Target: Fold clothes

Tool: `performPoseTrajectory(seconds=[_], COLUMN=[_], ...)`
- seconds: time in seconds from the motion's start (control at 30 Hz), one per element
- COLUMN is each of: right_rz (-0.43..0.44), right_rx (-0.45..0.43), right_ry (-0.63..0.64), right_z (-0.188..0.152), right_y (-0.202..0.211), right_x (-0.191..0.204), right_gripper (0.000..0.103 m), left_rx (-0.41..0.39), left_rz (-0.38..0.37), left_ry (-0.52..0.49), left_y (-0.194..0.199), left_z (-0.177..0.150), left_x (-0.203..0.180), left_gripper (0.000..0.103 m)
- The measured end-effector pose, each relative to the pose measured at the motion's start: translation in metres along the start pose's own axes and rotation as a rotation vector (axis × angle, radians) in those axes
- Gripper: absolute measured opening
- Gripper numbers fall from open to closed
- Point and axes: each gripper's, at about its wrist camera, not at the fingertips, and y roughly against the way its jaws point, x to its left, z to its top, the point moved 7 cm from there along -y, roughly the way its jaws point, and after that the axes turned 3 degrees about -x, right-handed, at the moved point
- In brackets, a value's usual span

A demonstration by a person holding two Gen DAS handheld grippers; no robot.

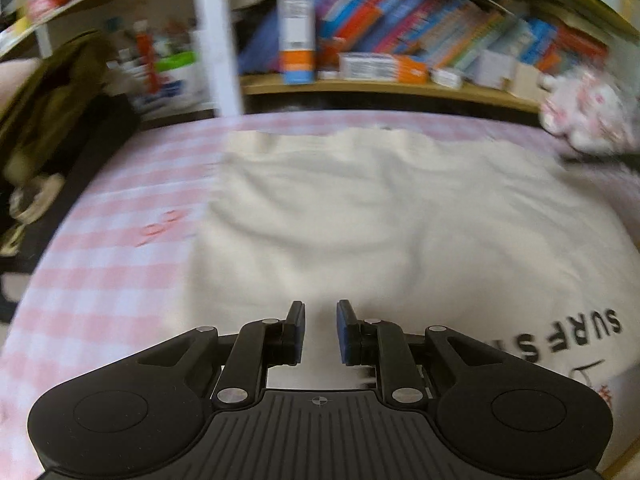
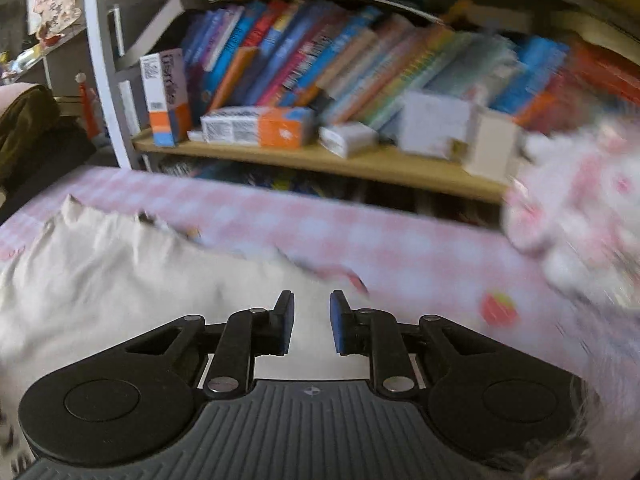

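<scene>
Left gripper (image 1: 321, 330): jaws stand slightly apart, a narrow gap between the blue pads, nothing in it. Released, holding no cloth. It hangs over the near part of the cream T-shirt (image 1: 360, 220), which lies spread flat ahead of it on the pink checked sheet (image 1: 100, 272). Black lettering (image 1: 560, 340) on the shirt sits just right of the gripper's right finger, reading upside down. The shirt's far edge lies well ahead, short of the wooden shelf (image 1: 380, 87).

Right gripper (image 2: 312, 322): same narrow gap, pads bare, gripping nothing. Under and left of it lies the cream T-shirt (image 2: 100, 280); its rumpled right edge runs just ahead of the fingertips. To the right of the gripper the sheet (image 2: 400, 248) is bare checked cloth with a small red and yellow print (image 2: 499, 308). A white and pink plush thing (image 2: 580, 208), badly blurred, lies far right.

Beyond both grippers: leaning books (image 2: 360, 60) and small boxes (image 2: 260, 126) on the shelf (image 2: 360, 164). A white upright post (image 1: 216, 36) stands ahead and left of the left gripper. Dark olive fabric (image 1: 52, 92) is heaped at far left.
</scene>
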Motion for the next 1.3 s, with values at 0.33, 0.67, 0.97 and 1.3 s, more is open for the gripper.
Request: performPoseTrajectory(seconds=[0.33, 0.67, 0.97, 1.3], right_rz=[-0.073, -0.076, -0.036, 0.012], right_rx=[0.139, 0.154, 0.113, 0.135], right_ry=[-0.227, -0.552, -0.967, -1.342], right_z=[-0.1, -0.143, -0.165, -0.192], right_y=[0.11, 0.165, 0.186, 0.188], right_x=[-0.017, 0.004, -0.007, -0.005], right_gripper=[0.021, 0.024, 0.027, 0.028], left_rx=[0.017, 0.055, 0.041, 0.022], left_rz=[0.048, -0.138, -0.301, -0.284], left_ry=[0.289, 0.666, 1.161, 1.267], left_y=[0.021, 0.018, 0.004, -0.012], left_z=[-0.041, -0.075, -0.1, -0.091], left_x=[0.079, 0.106, 0.129, 0.136], left_gripper=[0.032, 0.036, 0.037, 0.031])
